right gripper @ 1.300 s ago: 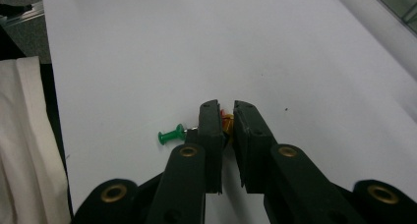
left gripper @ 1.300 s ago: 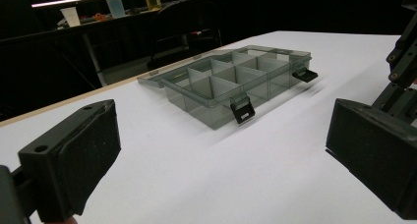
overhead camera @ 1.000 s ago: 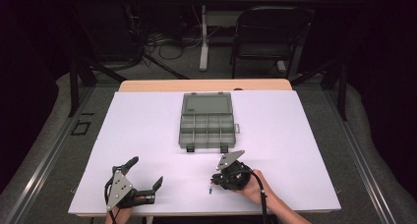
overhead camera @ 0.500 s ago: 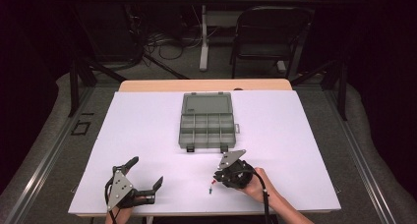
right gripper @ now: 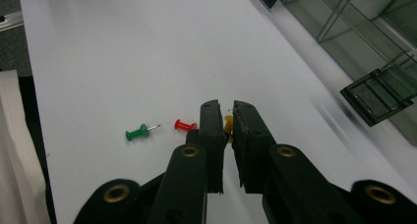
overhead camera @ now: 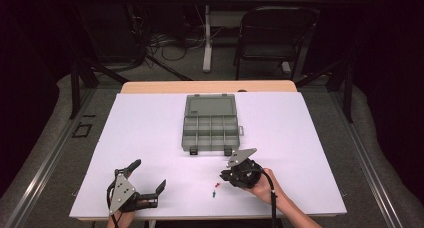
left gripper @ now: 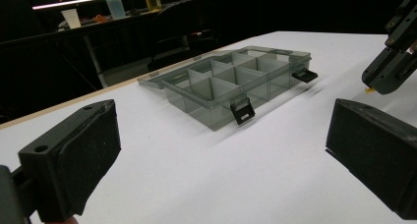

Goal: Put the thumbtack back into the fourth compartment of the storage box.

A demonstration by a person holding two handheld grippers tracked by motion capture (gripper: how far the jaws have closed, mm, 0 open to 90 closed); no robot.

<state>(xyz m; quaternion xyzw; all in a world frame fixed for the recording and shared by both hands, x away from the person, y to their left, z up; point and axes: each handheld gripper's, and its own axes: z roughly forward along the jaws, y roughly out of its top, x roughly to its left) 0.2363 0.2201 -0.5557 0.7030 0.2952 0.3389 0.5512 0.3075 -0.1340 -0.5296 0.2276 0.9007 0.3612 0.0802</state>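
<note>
The right gripper (right gripper: 224,120) is clamped on a yellow pin (right gripper: 228,123) at the table; red (right gripper: 184,126) and green (right gripper: 137,133) pins lie just left of it. The left gripper (left gripper: 221,155) waits with jaws wide. The box (overhead camera: 210,130) ahead looks empty, so all three pins remain unsorted.

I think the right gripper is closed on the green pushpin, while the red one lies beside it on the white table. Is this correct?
Not quite: the right gripper is closed on the yellow pushpin, as the right gripper view shows. The green pushpin lies free on the white table, beside the red one.
</note>
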